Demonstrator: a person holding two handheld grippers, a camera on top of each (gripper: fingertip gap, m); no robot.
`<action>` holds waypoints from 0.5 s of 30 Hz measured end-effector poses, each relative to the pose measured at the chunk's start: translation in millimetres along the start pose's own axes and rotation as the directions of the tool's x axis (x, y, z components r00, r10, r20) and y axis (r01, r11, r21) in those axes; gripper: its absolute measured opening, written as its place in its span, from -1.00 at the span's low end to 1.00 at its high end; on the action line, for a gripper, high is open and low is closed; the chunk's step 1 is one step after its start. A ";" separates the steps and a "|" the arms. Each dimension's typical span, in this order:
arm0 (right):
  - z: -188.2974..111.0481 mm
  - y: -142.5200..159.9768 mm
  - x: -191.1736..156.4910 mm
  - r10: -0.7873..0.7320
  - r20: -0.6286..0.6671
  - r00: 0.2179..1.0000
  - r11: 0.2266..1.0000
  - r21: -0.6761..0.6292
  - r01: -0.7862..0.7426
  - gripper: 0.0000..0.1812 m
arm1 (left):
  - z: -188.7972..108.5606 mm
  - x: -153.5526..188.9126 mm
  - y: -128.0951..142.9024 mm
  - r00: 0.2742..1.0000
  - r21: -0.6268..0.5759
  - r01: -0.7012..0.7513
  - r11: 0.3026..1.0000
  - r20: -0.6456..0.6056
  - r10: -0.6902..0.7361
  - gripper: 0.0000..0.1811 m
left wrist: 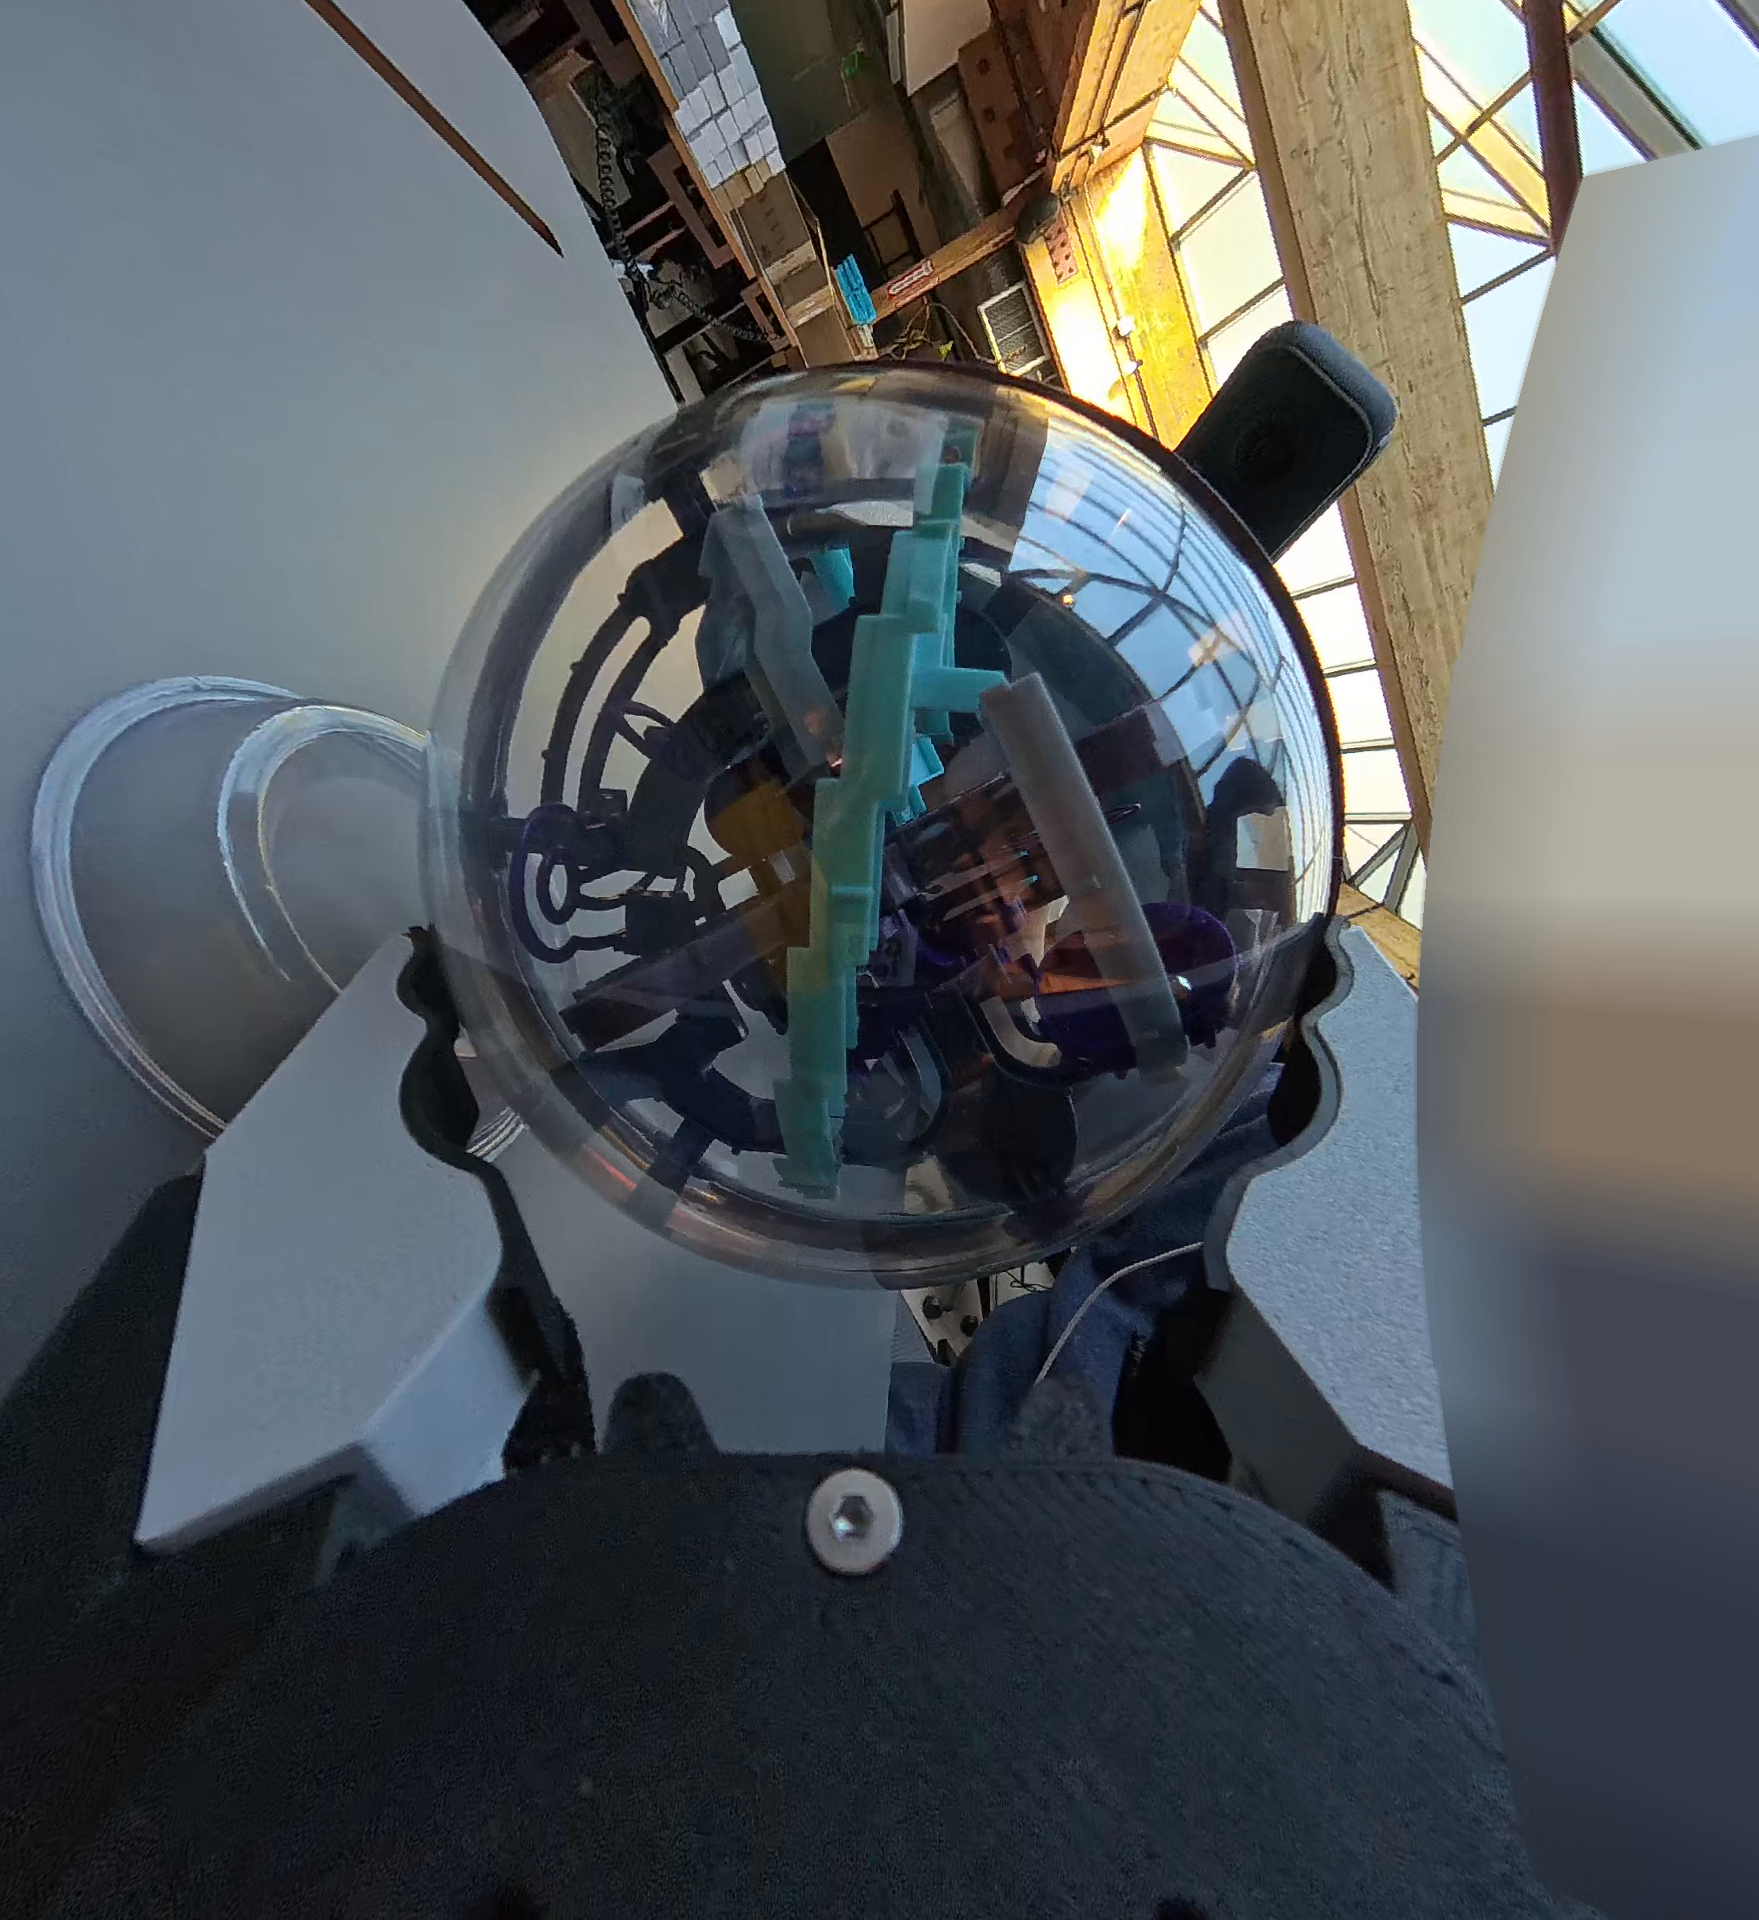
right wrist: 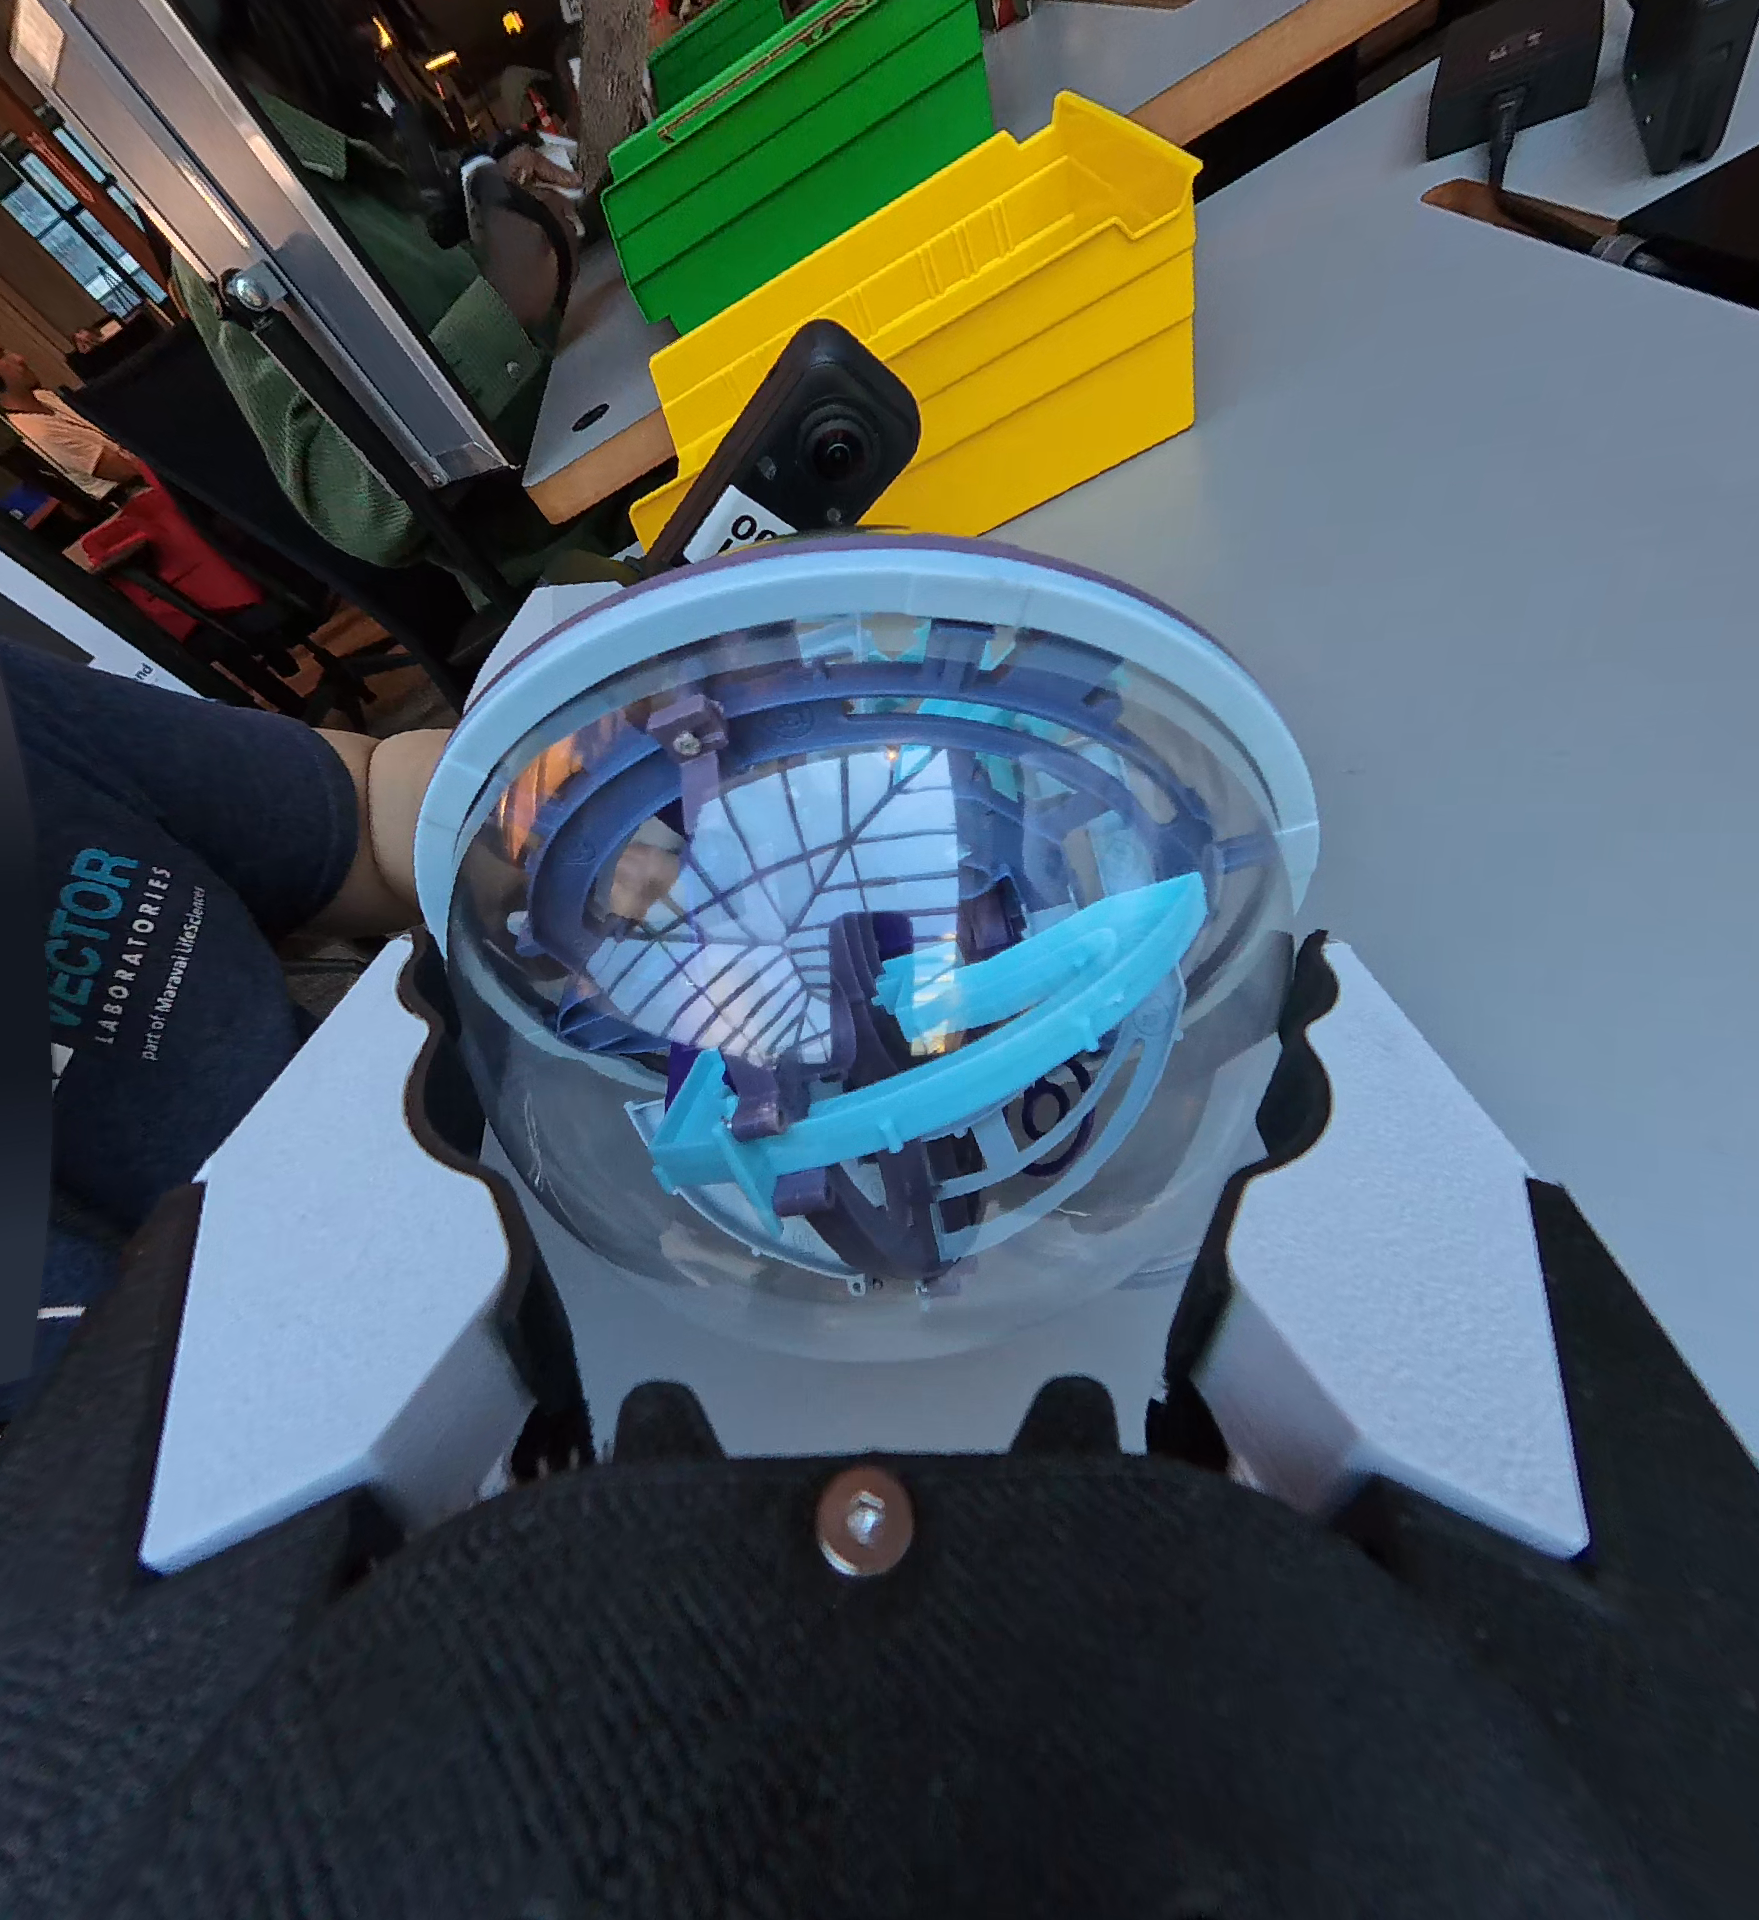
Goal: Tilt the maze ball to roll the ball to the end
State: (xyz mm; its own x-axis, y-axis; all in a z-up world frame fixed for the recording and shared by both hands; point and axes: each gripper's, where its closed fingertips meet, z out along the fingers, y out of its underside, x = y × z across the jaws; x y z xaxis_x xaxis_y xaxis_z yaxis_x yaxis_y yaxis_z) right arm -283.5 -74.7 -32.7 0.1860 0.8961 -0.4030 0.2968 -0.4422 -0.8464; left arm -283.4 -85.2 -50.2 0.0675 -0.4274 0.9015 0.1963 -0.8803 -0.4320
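Observation:
The maze ball (left wrist: 875, 727) is a clear sphere with teal, purple, grey and orange tracks inside. It is held up in the air between both grippers. My left gripper (left wrist: 864, 997) is shut on it, its black pads (left wrist: 418, 1049) pressing the sphere's sides. In the right wrist view the maze ball (right wrist: 854, 831) shows a pale blue rim band and light blue curved tracks. My right gripper (right wrist: 864, 1018) is shut on it from the opposite side. Each view shows the other gripper's black camera behind the sphere (left wrist: 1280, 436) (right wrist: 833, 436). I cannot pick out the small rolling ball.
A clear plastic stand (left wrist: 210, 894) sits on the white table (right wrist: 1477, 623) beside the sphere. A yellow bin (right wrist: 958, 312) and a green bin (right wrist: 802, 135) stand at the table's far edge. A person's arm (right wrist: 376, 821) in a dark blue sleeve is at the left.

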 end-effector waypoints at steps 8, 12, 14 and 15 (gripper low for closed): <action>-0.1 0.0 0.1 0.008 -0.004 1.000 1.000 -0.004 -0.008 0.70 | 0.1 0.1 0.3 1.000 -0.002 0.009 1.000 -0.007 -0.009 0.72; 0.4 1.2 0.5 0.012 -0.006 1.000 1.000 -0.010 -0.012 0.70 | -0.2 -0.7 0.4 1.000 -0.003 0.012 1.000 -0.006 -0.012 0.72; 0.3 0.9 0.6 0.013 -0.006 1.000 1.000 -0.008 -0.013 0.70 | -0.1 -0.6 0.4 1.000 -0.002 0.014 1.000 -0.007 -0.014 0.72; 0.2 0.9 0.4 0.013 -0.006 1.000 1.000 -0.009 -0.014 0.70 | 0.1 -0.5 0.5 1.000 -0.003 0.015 1.000 -0.008 -0.015 0.72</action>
State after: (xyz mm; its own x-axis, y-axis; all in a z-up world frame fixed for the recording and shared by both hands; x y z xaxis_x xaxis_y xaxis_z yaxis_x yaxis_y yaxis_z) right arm -283.4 -74.8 -33.7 0.1955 0.8898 -0.4123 0.3026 -0.4546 -0.8377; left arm -283.3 -85.4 -50.8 0.0563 -0.4156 0.9078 0.1945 -0.8873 -0.4183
